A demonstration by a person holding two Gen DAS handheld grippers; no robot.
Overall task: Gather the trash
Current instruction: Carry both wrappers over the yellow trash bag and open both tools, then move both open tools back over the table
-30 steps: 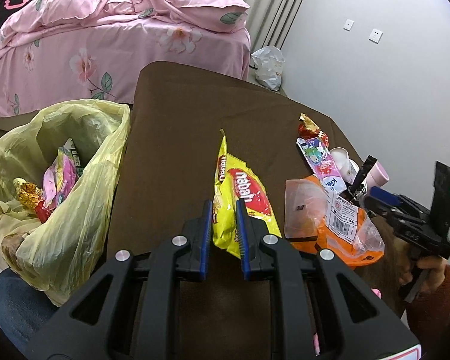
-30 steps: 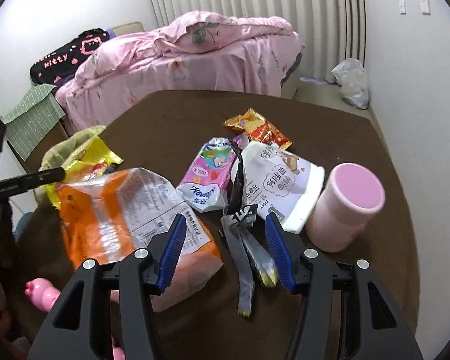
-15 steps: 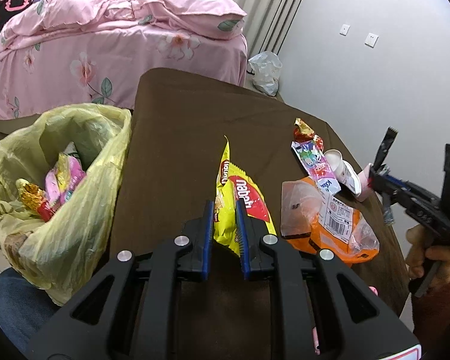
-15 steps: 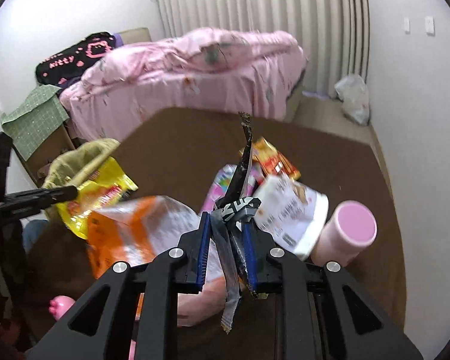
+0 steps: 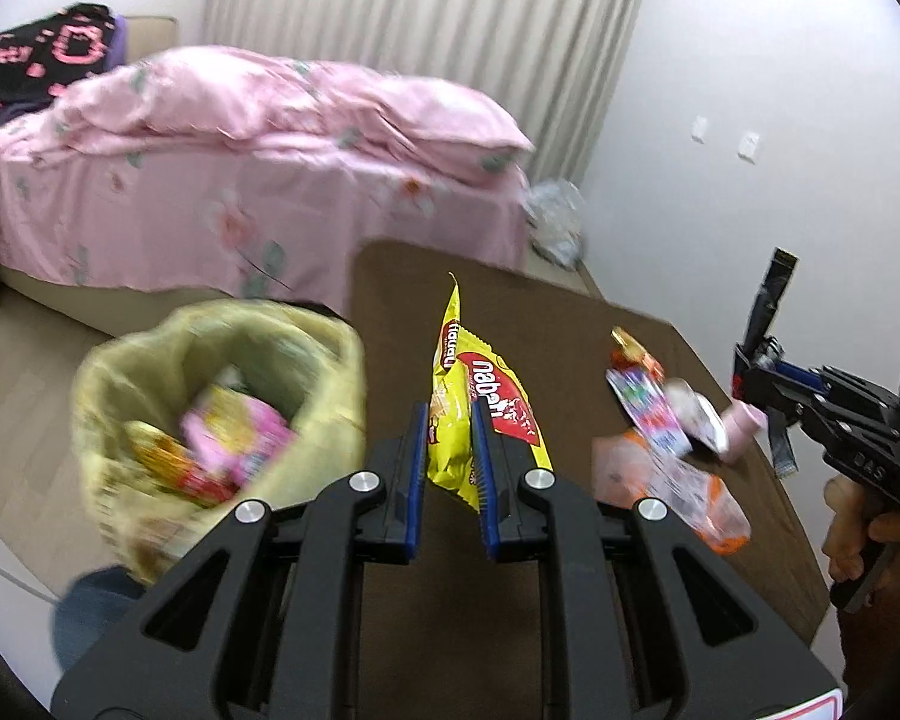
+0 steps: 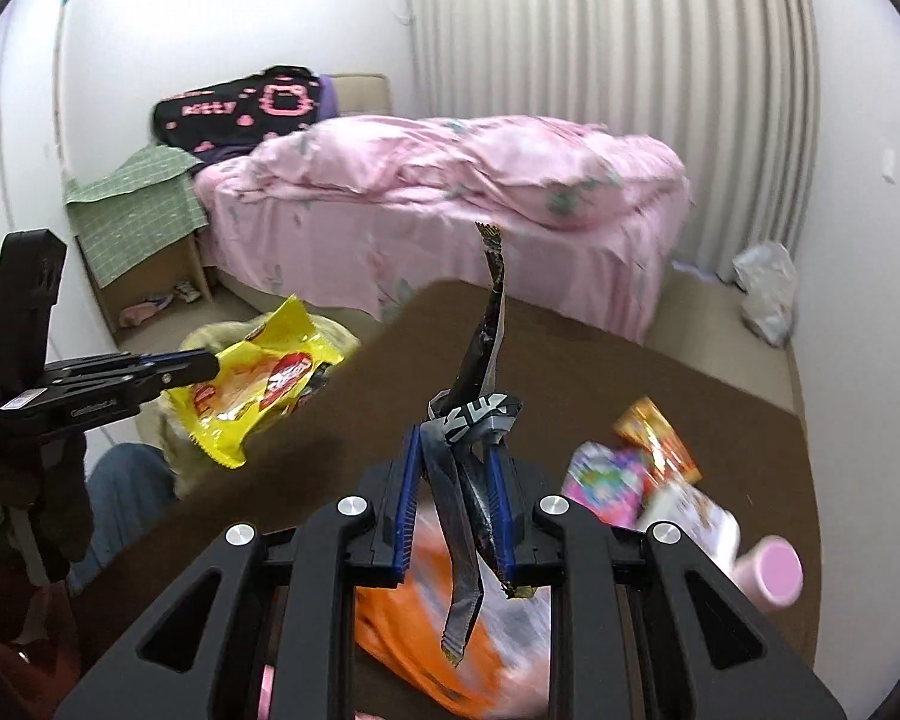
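Observation:
My left gripper (image 5: 447, 420) is shut on a yellow snack wrapper (image 5: 468, 396) and holds it up above the brown table (image 5: 402, 300); it also shows in the right wrist view (image 6: 258, 384). The yellow trash bag (image 5: 210, 396), with several wrappers inside, hangs open just left of it. My right gripper (image 6: 453, 450) is shut on a black and grey wrapper (image 6: 480, 360), lifted above the table; it also shows in the left wrist view (image 5: 771, 300). An orange bag (image 5: 678, 480), a pink packet (image 5: 648, 402) and a red-gold wrapper (image 5: 627, 354) lie on the table.
A pink cup (image 6: 771, 570) and a white packet (image 6: 690, 510) lie at the table's right side. A pink bed (image 5: 240, 168) stands behind the table. A white plastic bag (image 5: 555, 222) lies on the floor by the wall.
The right gripper closed on the black and grey wrapper and lifted it off the table. The left gripper raised the yellow wrapper off the table, toward the trash bag.

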